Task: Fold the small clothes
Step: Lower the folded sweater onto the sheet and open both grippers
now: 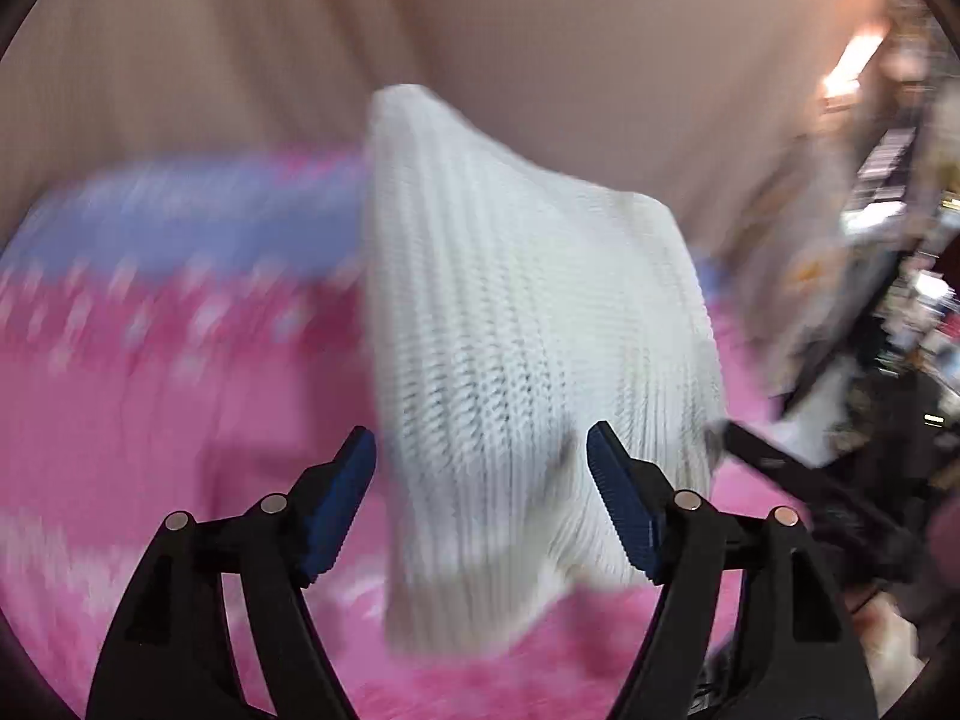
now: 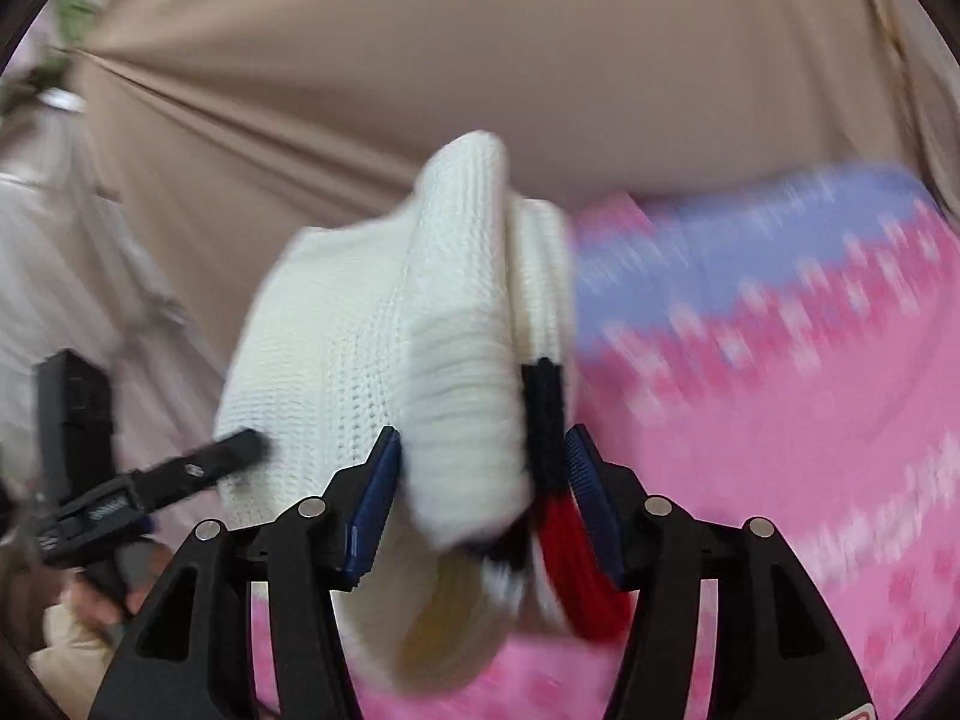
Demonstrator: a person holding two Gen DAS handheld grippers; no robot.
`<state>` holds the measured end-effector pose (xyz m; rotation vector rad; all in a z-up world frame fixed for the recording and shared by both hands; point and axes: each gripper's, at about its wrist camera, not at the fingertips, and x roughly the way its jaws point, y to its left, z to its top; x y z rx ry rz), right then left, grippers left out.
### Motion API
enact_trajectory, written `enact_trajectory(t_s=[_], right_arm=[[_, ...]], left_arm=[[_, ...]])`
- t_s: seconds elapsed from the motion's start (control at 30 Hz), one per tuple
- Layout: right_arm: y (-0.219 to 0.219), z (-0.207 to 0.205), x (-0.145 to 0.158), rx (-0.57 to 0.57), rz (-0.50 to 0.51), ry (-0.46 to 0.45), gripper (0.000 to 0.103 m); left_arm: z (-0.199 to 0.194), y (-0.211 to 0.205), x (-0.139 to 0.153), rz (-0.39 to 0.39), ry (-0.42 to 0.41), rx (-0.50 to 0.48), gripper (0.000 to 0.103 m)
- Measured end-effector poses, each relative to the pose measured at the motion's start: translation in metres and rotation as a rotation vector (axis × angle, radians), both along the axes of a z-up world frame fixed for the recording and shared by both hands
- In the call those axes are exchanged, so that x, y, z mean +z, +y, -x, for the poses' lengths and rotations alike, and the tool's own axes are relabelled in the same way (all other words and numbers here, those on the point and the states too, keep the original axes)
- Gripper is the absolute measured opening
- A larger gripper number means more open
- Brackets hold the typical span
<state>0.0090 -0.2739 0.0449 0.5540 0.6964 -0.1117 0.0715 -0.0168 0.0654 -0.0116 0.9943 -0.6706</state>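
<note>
A white ribbed knit garment (image 1: pixel 528 324) with a black and red trim (image 2: pixel 549 480) hangs bunched in the air above a pink and blue patterned blanket (image 1: pixel 150 360). In the left wrist view my left gripper (image 1: pixel 480 450) has its jaws wide apart, with the knit just in front of and between the blue pads (image 1: pixel 345 498). In the right wrist view the bunched knit (image 2: pixel 384 360) fills the gap of my right gripper (image 2: pixel 483 456), and both blue pads (image 2: pixel 375 504) touch the cloth. The other gripper (image 2: pixel 180 474) shows at the left, touching the knit's edge.
The blanket (image 2: pixel 810 420) lies on a beige sheet (image 2: pixel 480 60) that fills the background. Cluttered dark furniture and a lamp (image 1: pixel 852 60) stand at the far right of the left wrist view. Both views are motion blurred.
</note>
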Motion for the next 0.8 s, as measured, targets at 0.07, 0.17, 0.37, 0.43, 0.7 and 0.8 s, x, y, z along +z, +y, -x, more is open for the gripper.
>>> enact_trajectory(t_s=[0.07, 0.17, 0.37, 0.43, 0.7, 0.8], right_arm=[[0.003, 0.014, -0.049, -0.031, -0.036, 0.101, 0.052], [0.015, 0.045, -0.084, -0.007, -0.063, 0.18, 0.052], [0.038, 0.031, -0.068, 0.077, -0.021, 0.172, 0.052], [0.044, 0.013, -0.061, 0.111, 0.0, 0.156, 0.055], [0.034, -0.063, -0.084, 0.158, -0.028, 0.238, 0.008], [0.031, -0.044, -0.039, 0.144, 0.008, 0.048, 0.007]], left_arm=[[0.001, 0.029, -0.067, -0.059, 0.163, 0.112, 0.059], [0.033, 0.072, -0.1, 0.003, 0.258, 0.208, 0.059], [0.045, 0.053, -0.08, -0.033, 0.17, 0.194, 0.064], [0.039, 0.03, -0.072, -0.077, 0.124, 0.159, 0.065], [0.004, 0.001, -0.109, -0.277, 0.109, 0.176, 0.06], [0.001, 0.01, -0.109, -0.296, 0.083, 0.184, 0.06]])
